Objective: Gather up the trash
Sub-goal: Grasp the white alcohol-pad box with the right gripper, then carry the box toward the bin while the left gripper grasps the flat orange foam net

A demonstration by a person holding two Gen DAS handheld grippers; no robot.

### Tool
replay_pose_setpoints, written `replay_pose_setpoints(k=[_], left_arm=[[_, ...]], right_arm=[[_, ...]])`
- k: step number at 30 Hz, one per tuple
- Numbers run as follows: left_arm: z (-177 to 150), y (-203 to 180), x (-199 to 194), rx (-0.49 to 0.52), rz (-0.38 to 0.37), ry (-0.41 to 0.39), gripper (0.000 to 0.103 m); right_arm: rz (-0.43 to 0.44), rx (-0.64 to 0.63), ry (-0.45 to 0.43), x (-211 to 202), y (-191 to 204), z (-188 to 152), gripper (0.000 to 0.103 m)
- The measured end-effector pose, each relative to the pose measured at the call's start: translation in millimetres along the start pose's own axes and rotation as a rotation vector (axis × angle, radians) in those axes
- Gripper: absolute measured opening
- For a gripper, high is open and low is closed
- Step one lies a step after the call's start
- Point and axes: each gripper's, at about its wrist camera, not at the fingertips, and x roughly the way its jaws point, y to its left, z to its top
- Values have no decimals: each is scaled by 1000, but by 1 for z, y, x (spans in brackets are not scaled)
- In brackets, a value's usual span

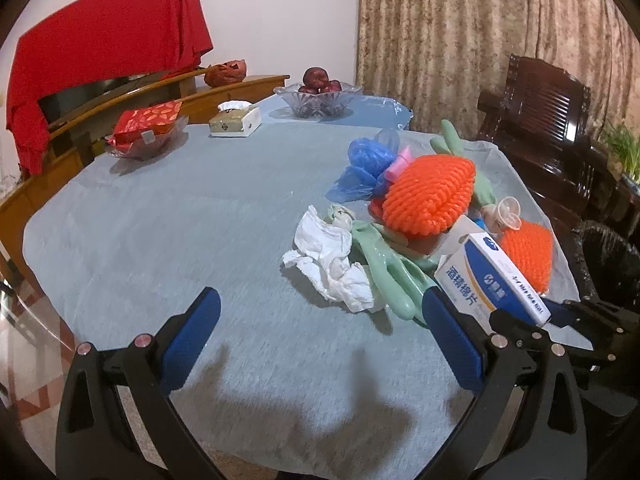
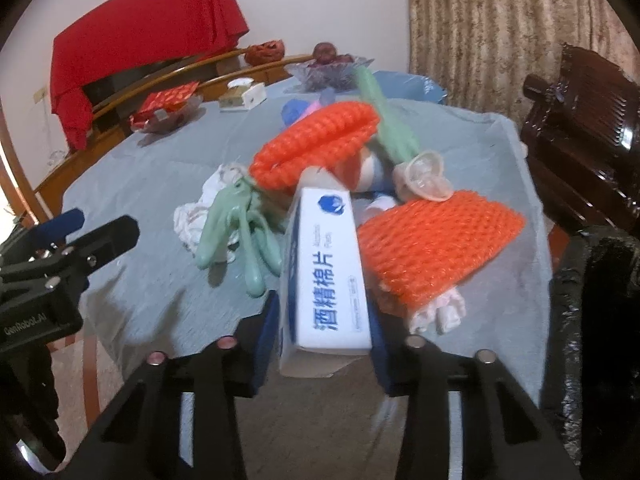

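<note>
Behind the counter (image 1: 160, 220) stood a pale wall, a brown patterned curtain (image 1: 480, 40) at about one o'clock and a dark wooden chair (image 1: 540, 120) at three o'clock. Grey-blue cloth covered the counter, and the trash lay together on its right half.

Your right tool (image 2: 324, 332) had its blue pads against both long sides of the white and blue box (image 2: 326, 272), near the open end of it. I judge this box as light, thin cardboard, probably almost empty, so it would dent under a hard squeeze; the long sides were the good place to hold it. Your left tool (image 1: 320, 344) was wide apart and held nothing, above bare cloth at six o'clock from the pile.

At nine o'clock from the box lay the green rubber glove (image 2: 240, 232), and beyond it the crumpled white tissue (image 1: 332, 264); both look soft and very light. Two orange foam nets (image 2: 436, 244) lay at one and three o'clock from the box; they should be springy and easy to pinch anywhere. A black-lined bin (image 2: 600, 300) stood just beside the right edge of the counter, a likely place for everything.
</note>
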Motion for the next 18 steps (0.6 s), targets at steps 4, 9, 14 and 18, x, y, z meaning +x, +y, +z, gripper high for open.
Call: replay_pose_setpoints(k=[4,9,14,18], left_arm=[[2,-3,-3,3,-6,-6,98],[6,-7,-12,0,-15,-29,98],[11,-17,-20,8,-35,-49,98],[13,-36,-21,23,-72,-58,98]], right_arm=[[24,-10,-5,-5,2,0,30],[51,-5,-43,-23,1,1,30],[30,27,-96,-49,-9,1,30],[-8,62,-130,-68,-24,-2,30]])
